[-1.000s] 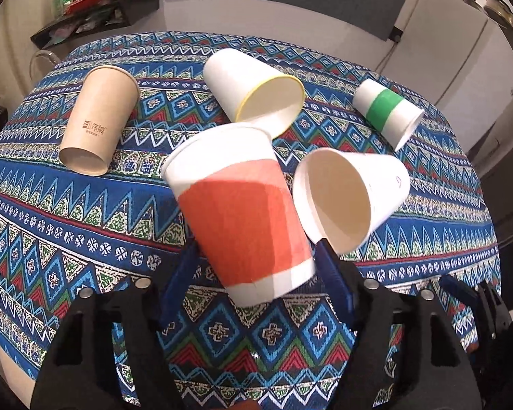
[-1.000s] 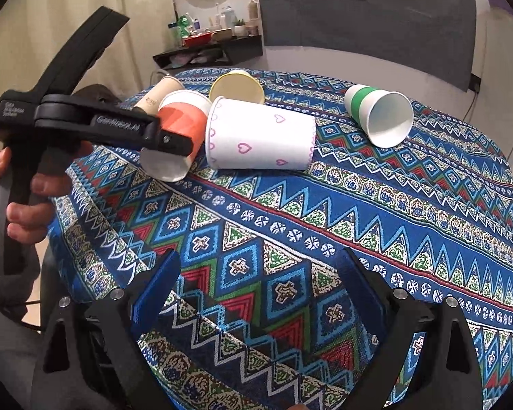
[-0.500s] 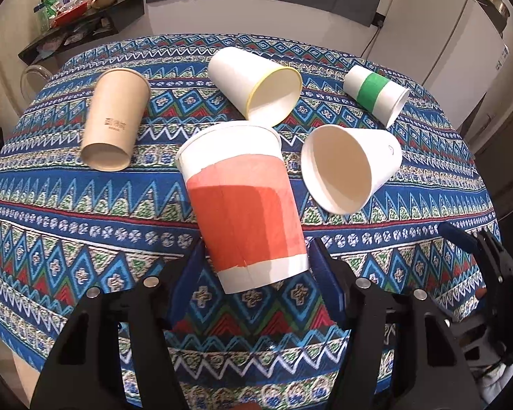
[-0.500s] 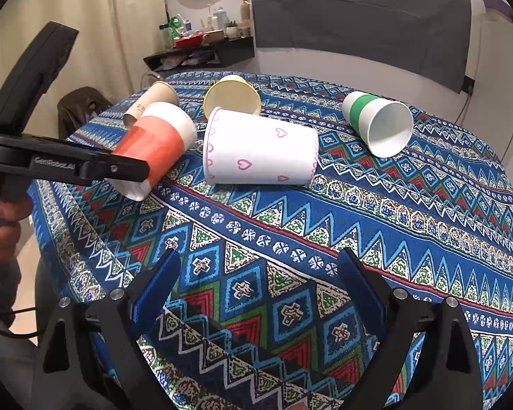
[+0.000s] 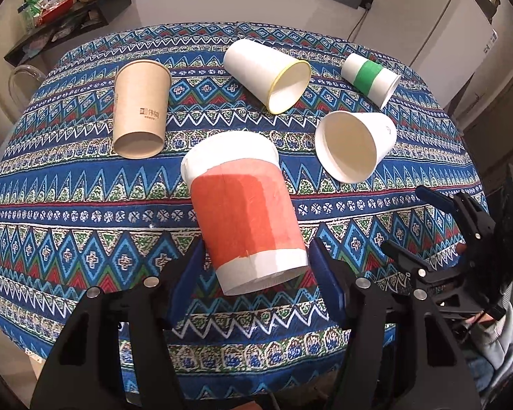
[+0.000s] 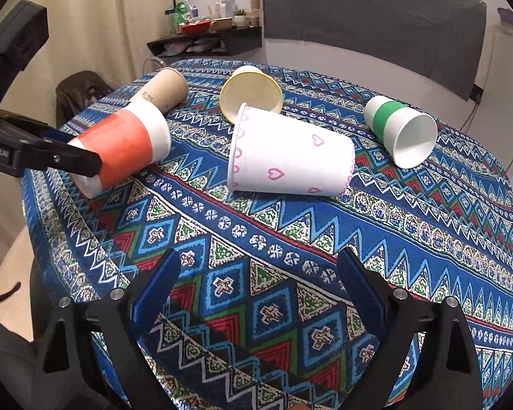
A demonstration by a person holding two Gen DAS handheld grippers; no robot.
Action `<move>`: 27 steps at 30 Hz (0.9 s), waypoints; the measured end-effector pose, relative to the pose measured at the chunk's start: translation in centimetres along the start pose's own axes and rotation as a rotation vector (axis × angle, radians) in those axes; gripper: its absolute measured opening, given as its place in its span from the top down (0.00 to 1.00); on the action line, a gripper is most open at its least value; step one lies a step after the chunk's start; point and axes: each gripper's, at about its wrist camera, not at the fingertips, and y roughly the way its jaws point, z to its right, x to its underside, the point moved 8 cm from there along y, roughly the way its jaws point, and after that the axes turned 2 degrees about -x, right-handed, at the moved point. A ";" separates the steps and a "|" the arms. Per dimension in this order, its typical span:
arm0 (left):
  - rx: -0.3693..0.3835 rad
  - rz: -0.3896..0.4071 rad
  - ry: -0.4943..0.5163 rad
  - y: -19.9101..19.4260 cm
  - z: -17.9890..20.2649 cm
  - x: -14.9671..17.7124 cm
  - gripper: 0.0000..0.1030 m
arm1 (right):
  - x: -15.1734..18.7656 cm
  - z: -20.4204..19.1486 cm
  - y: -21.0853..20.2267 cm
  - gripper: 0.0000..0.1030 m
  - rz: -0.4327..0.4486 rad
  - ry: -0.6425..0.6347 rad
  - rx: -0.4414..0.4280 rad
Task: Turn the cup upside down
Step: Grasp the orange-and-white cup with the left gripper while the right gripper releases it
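Observation:
A white paper cup with an orange band (image 5: 244, 213) is held by its base end between the blue pads of my left gripper (image 5: 254, 275). The cup is tilted, rim pointing away and down toward the patterned tablecloth (image 5: 85, 239). In the right wrist view the same cup (image 6: 119, 145) shows at the left, rim on or just above the cloth, with the left gripper's finger (image 6: 51, 157) across it. My right gripper (image 6: 256, 294) is open and empty above the near part of the table; it also shows in the left wrist view (image 5: 441, 232).
Several other cups lie on their sides: a brown one (image 5: 141, 109), a yellow-rimmed white one (image 5: 268, 75), a green-banded one (image 5: 371, 78), and a white one with pink hearts (image 6: 290, 157), also seen in the left wrist view (image 5: 355, 145). A shelf (image 6: 205, 39) stands behind the table.
My left gripper has carried the orange-banded cup down and tipped it, so its rim now sits close to the cloth. The right gripper has stayed open and shifted slightly.

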 end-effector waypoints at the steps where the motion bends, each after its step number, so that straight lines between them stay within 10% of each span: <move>1: -0.004 -0.002 0.004 -0.2 -0.3 -0.2 0.39 | -0.1 -0.1 0.2 0.14 -0.004 -0.002 0.000; 12: -0.016 -0.010 0.000 -0.7 -2.6 -2.5 0.38 | -1.0 -0.5 1.7 0.14 -0.029 -0.013 -0.005; 15: -0.010 -0.024 0.002 -0.7 -2.8 -1.5 0.18 | -1.2 -0.5 2.1 0.14 -0.036 -0.012 -0.015; 27: 0.007 -0.096 -0.144 1.4 -4.6 2.5 0.09 | -1.6 -1.1 2.0 0.14 -0.034 -0.023 -0.028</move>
